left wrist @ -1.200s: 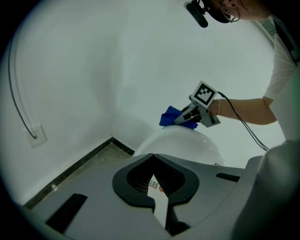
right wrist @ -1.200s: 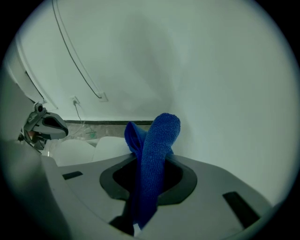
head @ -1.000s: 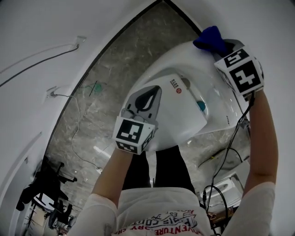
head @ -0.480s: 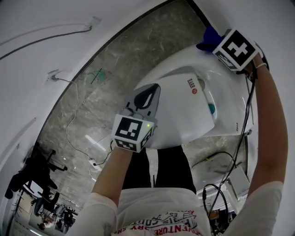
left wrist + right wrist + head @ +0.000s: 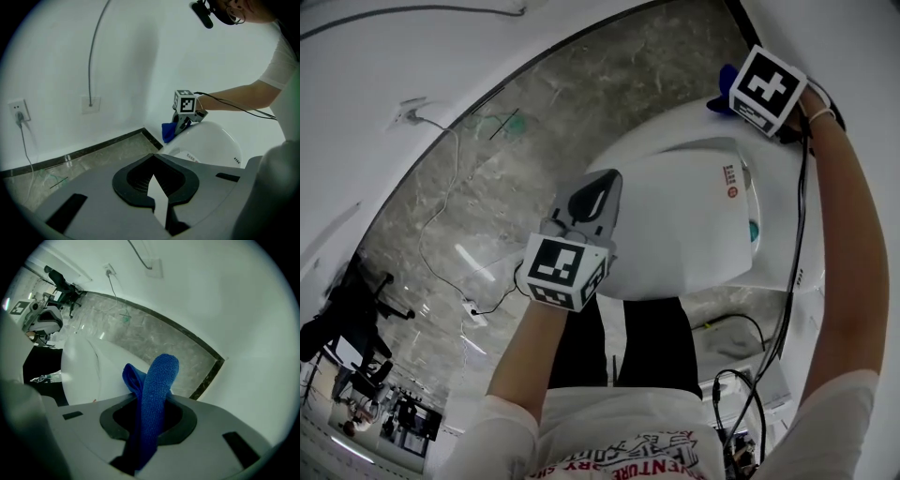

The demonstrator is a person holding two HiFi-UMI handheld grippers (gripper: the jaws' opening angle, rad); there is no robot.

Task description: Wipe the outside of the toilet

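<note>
Currently clamping the blue cloth (image 5: 157, 394) in the right gripper (image 5: 729, 92), holding it at the far end of the toilet (image 5: 675, 216). Keeping the left gripper (image 5: 592, 202) off the toilet's near left side, jaws all but together on nothing. Probably wiping next along the toilet's length, far end toward near end, right-handed.

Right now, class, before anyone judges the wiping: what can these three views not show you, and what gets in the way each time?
- Where the blue cloth meets the toilet: in the head view it is hidden behind the right hand-held gripper; in the right gripper view the cloth itself hides it.
- The toilet's base: in the head view it is hidden under the toilet's own body.
- The print on the red label: too small to read in the head view.
</note>
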